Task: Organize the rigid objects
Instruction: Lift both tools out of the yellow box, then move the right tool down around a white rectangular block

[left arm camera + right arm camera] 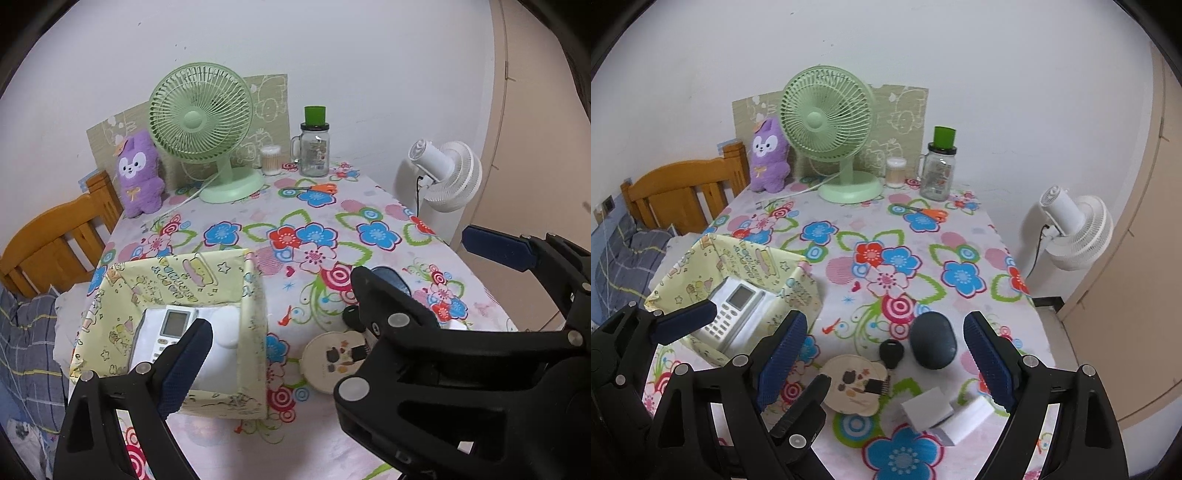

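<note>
One floral-clothed table (pixel 849 236), white wall (pixel 923 44).

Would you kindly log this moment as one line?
left gripper: open, empty | right gripper: open, empty | remote control: in yellow box | mouse: on table

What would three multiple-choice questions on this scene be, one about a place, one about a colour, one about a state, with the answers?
1. Where is the white remote?
A. On the floor
B. Inside the yellow box
C. Hanging on the wall

2. What colour are the handles of the scissors?
A. Orange
B. Blue
C. Black

3. What state is the right gripper in?
A. Shut on a spoon
B. Shut, holding nothing
C. Open, holding nothing

Answers:
1 B: the remote lies within the box's walls.
2 A: the handles show orange at the far end of the table.
3 C: its fingers stand wide apart and grip nothing.
</note>
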Available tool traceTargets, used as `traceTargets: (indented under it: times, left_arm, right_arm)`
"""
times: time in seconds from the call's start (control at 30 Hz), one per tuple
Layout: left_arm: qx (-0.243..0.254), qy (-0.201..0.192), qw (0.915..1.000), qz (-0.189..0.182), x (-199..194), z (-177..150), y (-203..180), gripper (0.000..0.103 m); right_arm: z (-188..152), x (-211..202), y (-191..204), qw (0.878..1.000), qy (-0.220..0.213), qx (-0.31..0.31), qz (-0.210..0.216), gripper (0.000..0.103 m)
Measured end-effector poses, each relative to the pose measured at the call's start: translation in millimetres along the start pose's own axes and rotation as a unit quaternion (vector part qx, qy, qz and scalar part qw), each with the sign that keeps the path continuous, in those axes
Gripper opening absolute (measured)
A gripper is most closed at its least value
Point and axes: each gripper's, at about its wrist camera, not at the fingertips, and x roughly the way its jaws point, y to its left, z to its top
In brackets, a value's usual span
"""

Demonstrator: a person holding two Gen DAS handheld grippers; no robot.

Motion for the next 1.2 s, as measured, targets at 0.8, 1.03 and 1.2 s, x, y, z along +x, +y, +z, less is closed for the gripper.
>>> traceTargets:
  times: [0.8,1.03,1.2]
  left_arm:
    - [-0.004,0.003,0.9997,-0.024,26,-13,-38,0.1]
    - [0.001,-0.004,0.9998,-0.018,38,-24,-48,0.1]
    - [0.01,-0.007,0.9997,-0.021,47,-32,-53,0.1]
  right_arm:
    - [-30,13,-42,0.999,0.013,0.032,-0.015,0.093]
    - [-45,26,-51,0.999,0.016,0.038,-0.012,0.093]
    - [-57,33,-56,0.999,0.013,0.044,-0.015,0.093]
